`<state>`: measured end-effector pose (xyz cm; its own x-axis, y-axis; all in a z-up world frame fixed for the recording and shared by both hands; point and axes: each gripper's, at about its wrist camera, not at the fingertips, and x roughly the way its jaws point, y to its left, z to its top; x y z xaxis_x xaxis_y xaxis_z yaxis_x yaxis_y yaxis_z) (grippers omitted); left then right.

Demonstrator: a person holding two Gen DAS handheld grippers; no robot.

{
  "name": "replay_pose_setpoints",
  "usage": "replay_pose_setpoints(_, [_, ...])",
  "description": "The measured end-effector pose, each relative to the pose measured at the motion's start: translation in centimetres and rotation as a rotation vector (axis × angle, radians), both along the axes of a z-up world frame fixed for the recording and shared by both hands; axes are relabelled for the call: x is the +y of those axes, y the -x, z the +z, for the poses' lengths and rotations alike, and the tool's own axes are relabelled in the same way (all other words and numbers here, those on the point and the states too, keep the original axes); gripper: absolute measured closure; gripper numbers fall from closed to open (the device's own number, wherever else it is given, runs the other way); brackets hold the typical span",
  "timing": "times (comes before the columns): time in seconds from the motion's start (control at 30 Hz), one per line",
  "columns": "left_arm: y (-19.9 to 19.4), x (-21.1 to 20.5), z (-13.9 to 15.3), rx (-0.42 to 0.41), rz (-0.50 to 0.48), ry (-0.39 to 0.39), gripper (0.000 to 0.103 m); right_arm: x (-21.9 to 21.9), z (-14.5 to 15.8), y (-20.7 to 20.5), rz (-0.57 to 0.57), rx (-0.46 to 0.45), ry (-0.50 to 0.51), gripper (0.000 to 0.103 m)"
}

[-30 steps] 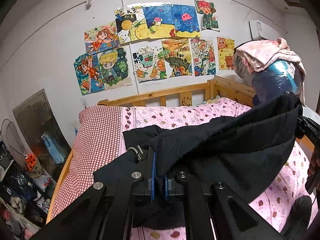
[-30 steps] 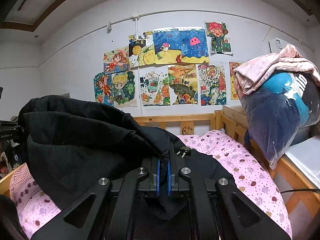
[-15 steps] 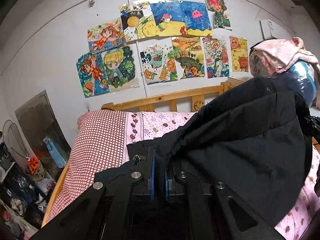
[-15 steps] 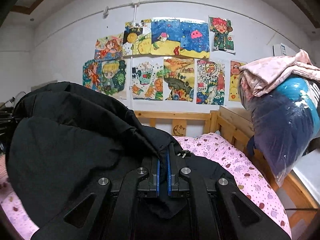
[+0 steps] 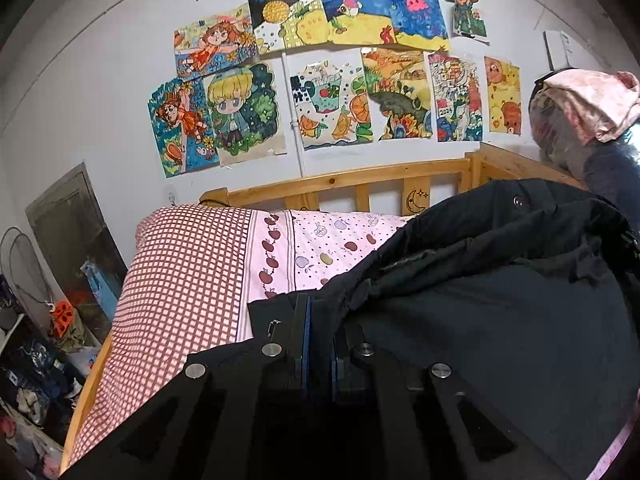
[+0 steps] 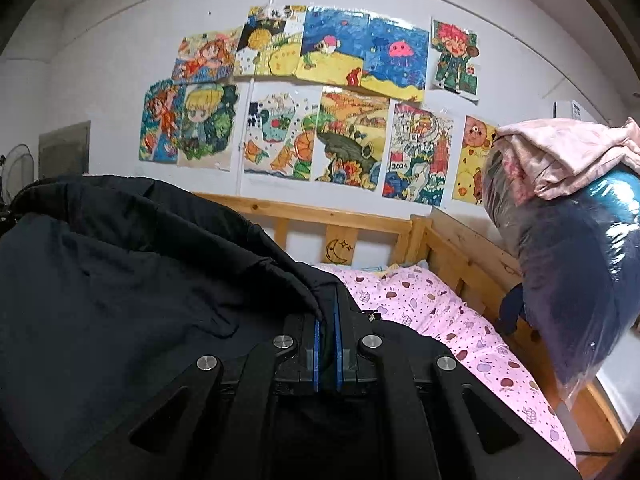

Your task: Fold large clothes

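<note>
A large black coat (image 5: 500, 292) hangs stretched between my two grippers above the bed. My left gripper (image 5: 319, 312) is shut on the coat's edge, and black fabric fills the gap between its blue pads. The coat rises to the right, where a snap button shows near its top fold. In the right wrist view the same black coat (image 6: 120, 280) billows up on the left. My right gripper (image 6: 327, 312) is shut on its edge too, with cloth pinched between the blue pads. The coat's lower part is hidden behind both grippers.
Under the coat lies a bed with a pink patterned sheet (image 6: 460, 332) and a red checked quilt (image 5: 180, 280). A wooden headboard (image 5: 360, 188) stands against a wall of drawings. A plastic-wrapped bundle with pink cloth on top (image 6: 572, 260) sits at the right rail. Clutter (image 5: 36, 360) lies left of the bed.
Both grippers have lifted the coat higher. It has swung up off the sheet and now covers more of each view. Both grips stay shut.
</note>
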<state>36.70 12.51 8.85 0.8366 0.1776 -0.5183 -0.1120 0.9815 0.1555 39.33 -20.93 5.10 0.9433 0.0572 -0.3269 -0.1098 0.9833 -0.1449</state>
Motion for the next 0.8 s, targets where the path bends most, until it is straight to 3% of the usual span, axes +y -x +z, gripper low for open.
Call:
replay_pose_setpoints(0.27, [-3.6,0.2,-2.8,0.043,0.008,0.023,0.093,0.6,-3.4,-3.2,-0.039,0.062,0.002,0.098])
replay_pose_setpoints(0.4, [-4.4,1.0,-3.7,0.092,0.004,0.072,0.092,0.8,-3.8,-3.9,-0.025,0.074,-0.001,0.097])
replay_pose_setpoints(0.53, [-3.9,1.7,-3.5,0.108,-0.001,0.128,0.086,0.5,-3.3,-3.2,0.024,0.069,-0.02,0.086])
replay_pose_setpoints(0.6, [-3.4,1.9,-3.2,0.104,0.003,0.149,0.078,0.1,-2.9,-2.4,0.048,0.059,-0.046,0.067])
replay_pose_setpoints(0.63, [-3.1,1.8,-3.0,0.095,0.007,0.147,0.059,-0.1,-2.7,-1.9,0.057,0.05,-0.058,0.051])
replay_pose_setpoints(0.67, [-2.3,1.7,-2.6,0.07,0.018,0.137,0.026,-0.3,-2.6,-1.4,0.065,0.042,-0.065,0.045])
replay_pose_setpoints(0.7, [-1.8,1.7,-2.3,0.044,0.029,0.13,0.012,-0.5,-2.4,-0.8,0.074,0.036,-0.067,0.045])
replay_pose_setpoints(0.73, [-0.7,1.6,-1.8,-0.007,0.041,0.126,0.004,-0.7,-2.3,-0.3,0.083,0.038,-0.065,0.045])
replay_pose_setpoints(0.8, [0.9,1.2,-1.2,-0.059,0.02,0.124,0.003,-1.1,-2.2,0.6,0.107,0.05,-0.071,0.044])
